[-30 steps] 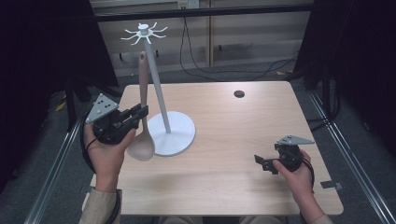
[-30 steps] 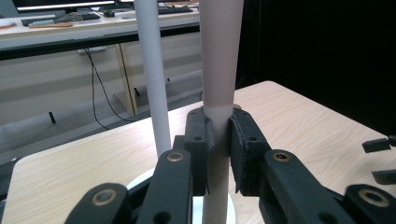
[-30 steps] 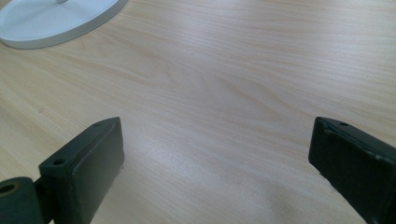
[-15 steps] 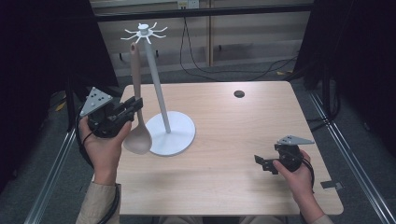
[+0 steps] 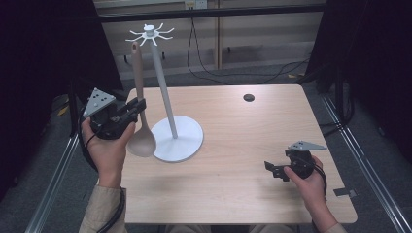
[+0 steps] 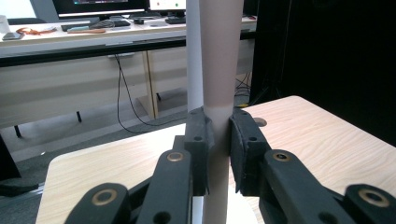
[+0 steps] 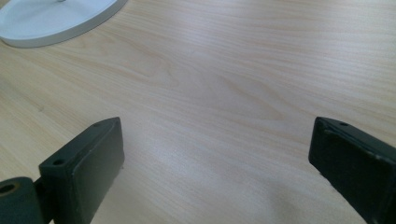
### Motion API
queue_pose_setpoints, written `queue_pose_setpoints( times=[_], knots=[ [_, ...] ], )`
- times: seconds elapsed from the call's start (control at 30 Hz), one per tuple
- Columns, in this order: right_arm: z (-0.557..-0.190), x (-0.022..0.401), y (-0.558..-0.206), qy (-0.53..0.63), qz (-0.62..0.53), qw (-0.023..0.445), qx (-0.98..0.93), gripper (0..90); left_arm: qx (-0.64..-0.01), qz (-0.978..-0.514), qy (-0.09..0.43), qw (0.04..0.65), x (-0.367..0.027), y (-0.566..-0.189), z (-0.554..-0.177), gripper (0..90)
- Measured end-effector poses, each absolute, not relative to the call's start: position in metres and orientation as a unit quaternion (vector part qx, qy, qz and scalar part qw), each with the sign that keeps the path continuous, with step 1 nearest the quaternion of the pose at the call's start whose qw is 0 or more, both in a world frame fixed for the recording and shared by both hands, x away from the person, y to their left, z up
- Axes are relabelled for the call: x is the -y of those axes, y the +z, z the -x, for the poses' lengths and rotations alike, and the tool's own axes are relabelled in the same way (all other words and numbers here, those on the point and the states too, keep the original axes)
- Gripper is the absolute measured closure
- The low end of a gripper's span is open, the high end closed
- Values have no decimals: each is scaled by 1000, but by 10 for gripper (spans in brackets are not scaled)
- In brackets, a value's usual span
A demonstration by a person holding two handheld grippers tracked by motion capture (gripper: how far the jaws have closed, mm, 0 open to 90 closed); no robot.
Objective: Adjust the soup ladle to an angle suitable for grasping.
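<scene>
Step in hand, as I read it: hanging the spoon (image 5: 138,97) on the hook stand (image 5: 163,92). Lift underway, hooking not yet done.

Near to far:
- Right claw (image 5: 275,169) at 4 o'clock on the surface (image 5: 252,141), held low over bare wood, jaws wide apart, nothing between them. Idle, well apart from the stand.
- Left claw (image 5: 138,108) at 9 o'clock, clamped on the spoon's handle a little above the bowl. In the left gripper view the pads (image 6: 243,140) press both sides of the handle (image 6: 219,70), stand pole just behind it.
- Spoon upright, bowl down, hanging beside the stand's round base (image 5: 177,138) at about 8 o'clock of it; can't tell if the bowl touches the surface. Handle tip is just below the hook ring (image 5: 150,34), at its 8 o'clock side.
- Small dark disc (image 5: 248,97) at 1 o'clock, far side, not involved.

Next move calls for: raise the spoon until the handle end clears a hook prong, shift toward the pole, lower to seat it, then release. Can't tell if the handle has a hole. Risk: knocking the pole and tipping the stand.
</scene>
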State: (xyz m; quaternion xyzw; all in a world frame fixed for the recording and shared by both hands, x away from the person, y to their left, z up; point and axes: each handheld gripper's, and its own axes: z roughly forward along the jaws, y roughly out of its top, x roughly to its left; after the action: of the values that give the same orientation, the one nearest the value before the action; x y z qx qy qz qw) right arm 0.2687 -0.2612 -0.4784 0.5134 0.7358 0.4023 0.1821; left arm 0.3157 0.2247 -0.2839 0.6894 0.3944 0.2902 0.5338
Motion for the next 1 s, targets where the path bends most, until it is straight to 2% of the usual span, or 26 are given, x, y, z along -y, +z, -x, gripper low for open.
queue_pose_setpoints(
  times=[1.0],
  knots=[
    [-269,263,-478,404,-512,182,-736,31,-410,-685,286,530,-212,-292,-336,787]
  ],
)
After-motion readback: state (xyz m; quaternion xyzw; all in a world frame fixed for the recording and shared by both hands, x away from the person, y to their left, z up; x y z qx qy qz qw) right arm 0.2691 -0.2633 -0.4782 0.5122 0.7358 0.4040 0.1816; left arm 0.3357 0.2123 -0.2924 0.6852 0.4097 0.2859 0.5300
